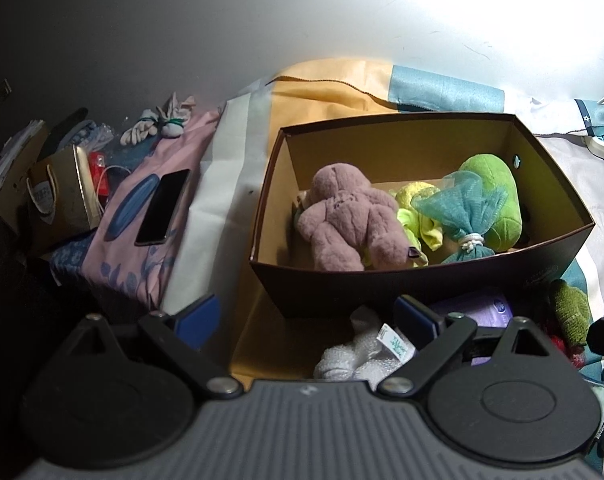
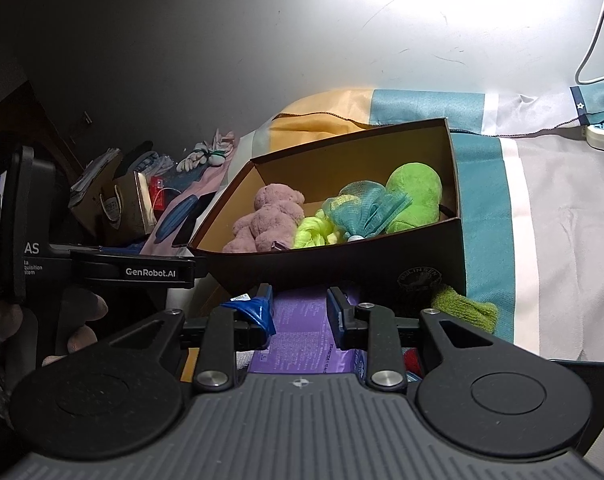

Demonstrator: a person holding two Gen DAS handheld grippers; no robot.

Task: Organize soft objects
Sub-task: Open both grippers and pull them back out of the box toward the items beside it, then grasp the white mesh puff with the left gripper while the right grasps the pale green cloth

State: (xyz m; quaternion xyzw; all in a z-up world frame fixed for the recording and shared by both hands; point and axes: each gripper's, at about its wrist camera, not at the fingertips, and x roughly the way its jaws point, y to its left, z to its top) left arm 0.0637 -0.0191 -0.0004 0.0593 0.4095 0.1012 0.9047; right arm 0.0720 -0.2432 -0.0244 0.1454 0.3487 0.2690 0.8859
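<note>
While left fingers (image 1: 308,318) gape over white plush (image 1: 354,354), right fingers (image 2: 300,310) clamp purple pack (image 2: 302,336).

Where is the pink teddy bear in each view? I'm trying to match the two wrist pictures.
Left wrist: pink teddy bear lies centre frame, in the box's left half.
Right wrist: bear sits left of centre, same end of the box.
Shared landmark: green plush at the box's opposite end.
</note>
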